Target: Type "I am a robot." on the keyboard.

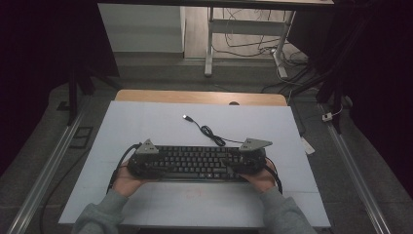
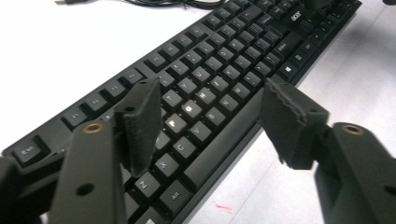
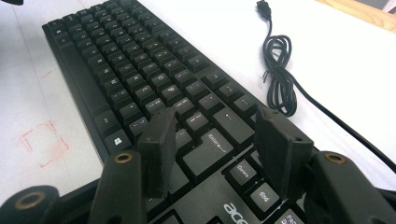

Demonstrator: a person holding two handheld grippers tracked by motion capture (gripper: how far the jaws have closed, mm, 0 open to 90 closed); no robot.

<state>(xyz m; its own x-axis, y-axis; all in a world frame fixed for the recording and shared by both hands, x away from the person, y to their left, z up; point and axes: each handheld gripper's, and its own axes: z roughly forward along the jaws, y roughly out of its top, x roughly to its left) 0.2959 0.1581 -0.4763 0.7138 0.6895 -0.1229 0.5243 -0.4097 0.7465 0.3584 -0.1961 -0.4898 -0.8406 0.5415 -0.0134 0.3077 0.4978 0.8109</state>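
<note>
Black plastic makes up nearly everything in hand: one keyboard [image 1: 195, 162], flat and long, with rows of square matte keys, lies across the near middle of the pale table [image 1: 146, 122], its long side toward the person. One thin black cable [image 1: 210, 132] runs from its far edge, bundled into a small coil, and ends in one USB plug [image 1: 186, 117] lying loose on the table. Two grippers work here, one at each end of the keyboard. The left gripper [image 2: 212, 123] hangs above the keys at the left end, its rough foam-faced jaws apart and pressing on nothing. The right gripper [image 3: 215, 140] hovers above the Enter and Delete keys, jaws likewise spread, holding nothing. Faint red pen marks [image 3: 44, 142] show on the table just before the keyboard's near edge. Grey sleeves [image 1: 104, 212] enter from below.
</note>
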